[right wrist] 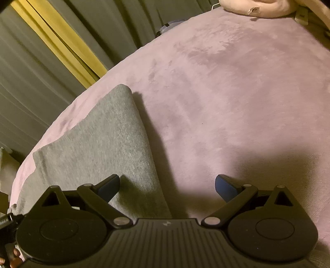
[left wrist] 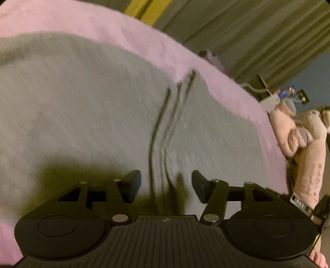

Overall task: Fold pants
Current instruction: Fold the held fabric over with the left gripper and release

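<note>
The pants (right wrist: 99, 148) looked well into the fold: in the right wrist view the grey cloth lay on the pink blanket (right wrist: 226, 92) as a tidy doubled panel with a rounded folded edge at its far end, toward 11 o'clock. The left wrist view showed a broad, mostly flat grey expanse with a few dark creases (left wrist: 165, 127) running from 12 to 6 o'clock near the middle. Whether a further fold was left I could not tell; my guess was that at most a last fold or some smoothing remained.

The left gripper (left wrist: 166, 184) hung just above the cloth with its jaws partly apart and nothing between them; the creases ran toward the gap, and grey cloth spread from 9 through 12 to 2 o'clock of it. That view was blurred.

The right gripper (right wrist: 167, 186) stood wide open and empty. Its left finger (right wrist: 109, 185) was over the cloth's near edge, and its right finger (right wrist: 225, 188) over bare blanket; the panel stretched away toward 10 and 11 o'clock. A plush toy (right wrist: 257, 7) lay far off at 1 o'clock.
</note>
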`<action>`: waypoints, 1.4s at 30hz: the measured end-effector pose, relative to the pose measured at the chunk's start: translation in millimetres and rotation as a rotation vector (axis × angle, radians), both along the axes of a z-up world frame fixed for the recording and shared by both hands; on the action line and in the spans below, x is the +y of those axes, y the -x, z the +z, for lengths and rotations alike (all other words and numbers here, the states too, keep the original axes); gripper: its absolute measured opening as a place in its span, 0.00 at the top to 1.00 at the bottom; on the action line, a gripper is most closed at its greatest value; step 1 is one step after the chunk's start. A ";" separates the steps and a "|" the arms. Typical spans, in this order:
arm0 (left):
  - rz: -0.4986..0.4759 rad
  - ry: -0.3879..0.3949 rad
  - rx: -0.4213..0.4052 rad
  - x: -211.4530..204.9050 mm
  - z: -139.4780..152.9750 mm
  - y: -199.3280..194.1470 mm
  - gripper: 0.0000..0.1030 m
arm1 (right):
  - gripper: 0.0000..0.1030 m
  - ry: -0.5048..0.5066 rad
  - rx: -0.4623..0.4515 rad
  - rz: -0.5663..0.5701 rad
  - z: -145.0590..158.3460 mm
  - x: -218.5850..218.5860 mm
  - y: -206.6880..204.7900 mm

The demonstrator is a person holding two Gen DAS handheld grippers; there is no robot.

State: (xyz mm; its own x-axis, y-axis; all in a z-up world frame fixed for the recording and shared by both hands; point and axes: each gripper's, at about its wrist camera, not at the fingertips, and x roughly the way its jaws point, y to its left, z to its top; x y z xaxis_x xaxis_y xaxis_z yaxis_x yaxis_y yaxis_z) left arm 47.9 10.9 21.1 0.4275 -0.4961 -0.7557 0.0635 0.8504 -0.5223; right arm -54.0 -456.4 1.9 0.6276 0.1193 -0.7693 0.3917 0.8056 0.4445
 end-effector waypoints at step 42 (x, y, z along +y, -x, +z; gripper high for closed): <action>0.739 -0.066 -0.207 180.8 39.2 69.8 0.14 | 0.03 0.401 -0.127 0.475 -4.6 134.0 -7.3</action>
